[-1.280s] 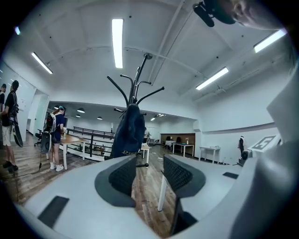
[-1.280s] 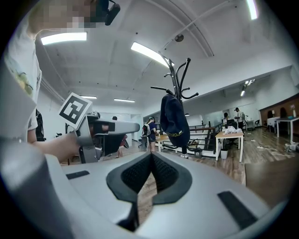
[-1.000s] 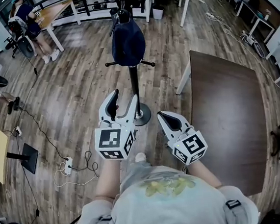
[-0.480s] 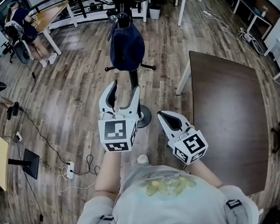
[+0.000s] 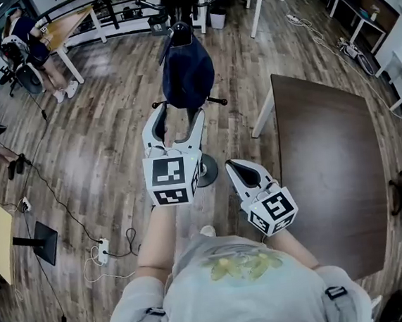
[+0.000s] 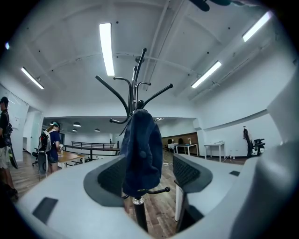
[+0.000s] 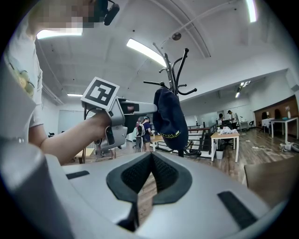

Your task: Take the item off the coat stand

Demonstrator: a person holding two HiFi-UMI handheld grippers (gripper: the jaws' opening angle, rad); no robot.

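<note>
One navy cap (image 5: 187, 73) hangs high on the stand (image 5: 206, 169), draped over the black pole just under the top hooks; the peg that carries it is hidden. Its crown faces outward with a small button at the centre, and yellow lettering runs near the lower edge in the right gripper view. It looks like cloth: light, limp, likely to fold under the pads rather than resist, neither slippery nor breakable. The best hold, I judge, is the lower rim, or the stiffer brim if it can be reached, pinched through the fabric and lifted up and off so it does not snag. The stand is thin, rounded dark metal with curved hooks, ball-tipped lower pegs and a round base; it could rock if the cap is dragged sideways. The left hand-held gripper (image 5: 179, 113) is held up toward the cap, jaws opening; the cap shows between the ribbed dark pads, which do not press on it. The right hand-held gripper (image 5: 236, 169) sits low, jaws together, with nothing in them
</note>
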